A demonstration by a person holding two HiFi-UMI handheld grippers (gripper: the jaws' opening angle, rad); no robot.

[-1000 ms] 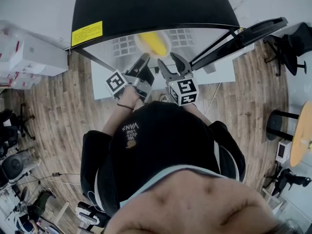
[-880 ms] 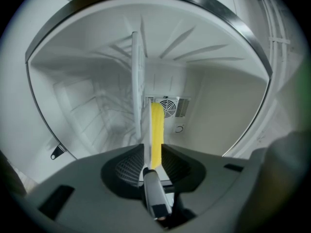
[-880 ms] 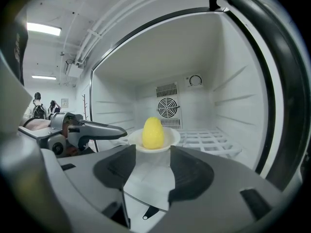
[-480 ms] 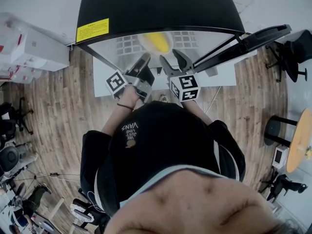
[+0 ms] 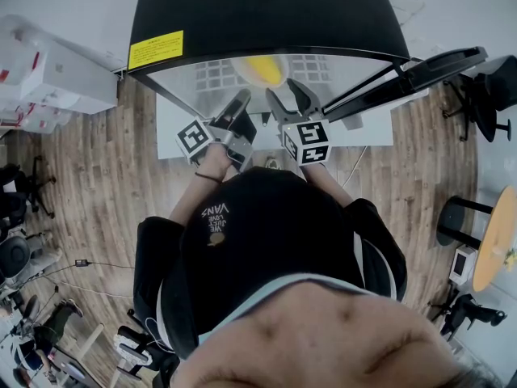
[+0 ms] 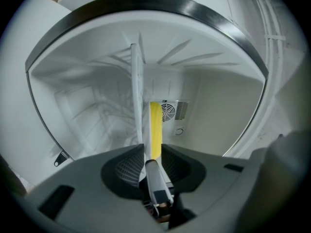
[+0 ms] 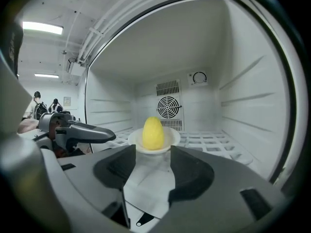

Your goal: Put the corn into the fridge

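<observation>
The yellow corn [image 5: 264, 69] [image 7: 152, 133] lies on a small white plate [image 5: 240, 67] [image 7: 171, 141] on the wire shelf [image 7: 214, 142] inside the open fridge [image 5: 266, 6]. My right gripper [image 5: 284, 97] [image 7: 153, 151] is open just in front of the plate, with nothing between its jaws. My left gripper [image 5: 241, 108] [image 7: 111, 136] is rolled onto its side at the left of the opening, apart from the plate. In the left gripper view the corn [image 6: 155, 127] shows through the gap between that gripper's [image 6: 153, 152] jaws, which stand open.
The fridge door [image 5: 420, 63] swings out to the right. A fan grille [image 7: 168, 106] sits in the fridge's back wall. White storage boxes [image 5: 48, 79] stand to the left, office chairs [image 5: 485, 79] and a round table [image 5: 497, 233] to the right. People [image 7: 36, 101] stand far behind.
The head view has shifted slightly. Both grippers stay where they were at the fridge opening, and the corn stays on its plate.
</observation>
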